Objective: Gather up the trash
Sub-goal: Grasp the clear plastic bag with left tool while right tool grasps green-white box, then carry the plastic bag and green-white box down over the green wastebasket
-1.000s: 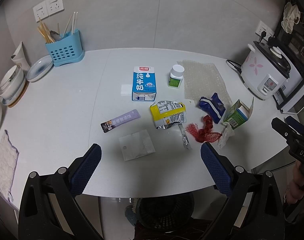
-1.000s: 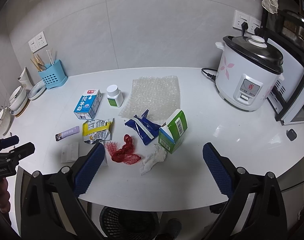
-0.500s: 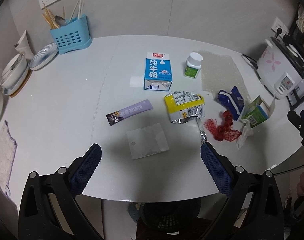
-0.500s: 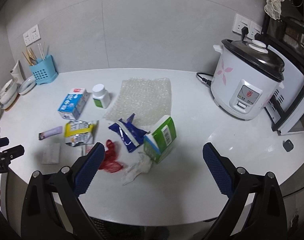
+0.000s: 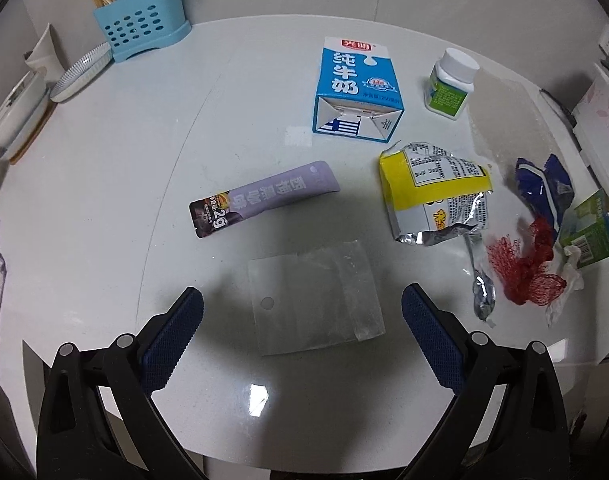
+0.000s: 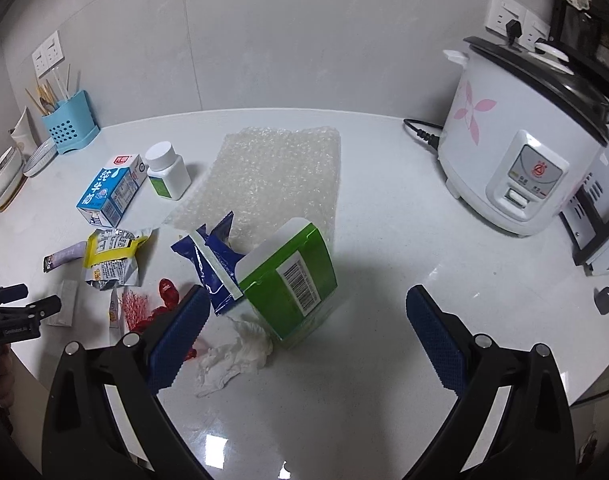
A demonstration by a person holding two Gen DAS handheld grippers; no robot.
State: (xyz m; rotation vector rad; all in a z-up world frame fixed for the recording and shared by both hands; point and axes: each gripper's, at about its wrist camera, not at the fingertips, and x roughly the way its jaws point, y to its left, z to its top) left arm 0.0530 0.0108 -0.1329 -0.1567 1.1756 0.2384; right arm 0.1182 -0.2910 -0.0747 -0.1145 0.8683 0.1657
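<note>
Trash lies scattered on a white table (image 5: pixel 104 168). My left gripper (image 5: pixel 302 338) is open just above a clear plastic bag (image 5: pixel 314 290), which sits between its fingers. Behind it lie a purple sachet (image 5: pixel 264 200), a blue milk carton (image 5: pixel 354 88), a yellow foil wrapper (image 5: pixel 436 196), a white pill bottle (image 5: pixel 450 84) and red netting (image 5: pixel 520 268). My right gripper (image 6: pixel 302 340) is open over a green carton (image 6: pixel 292 284) lying on its side, with a crumpled tissue (image 6: pixel 236 354) and a blue wrapper (image 6: pixel 210 256) next to it. The left gripper (image 6: pixel 22 306) shows at the far left.
A sheet of bubble wrap (image 6: pixel 272 172) lies behind the green carton. A white rice cooker (image 6: pixel 520 148) with its cord stands at the right. A blue utensil holder (image 5: pixel 142 36) and stacked dishes (image 5: pixel 20 116) are at the back left. The table's front edge curves just below both grippers.
Both grippers have moved forward and down toward the table. The left one closed in on the clear plastic bag, the right one on the green carton. The trash bin below has left view.
</note>
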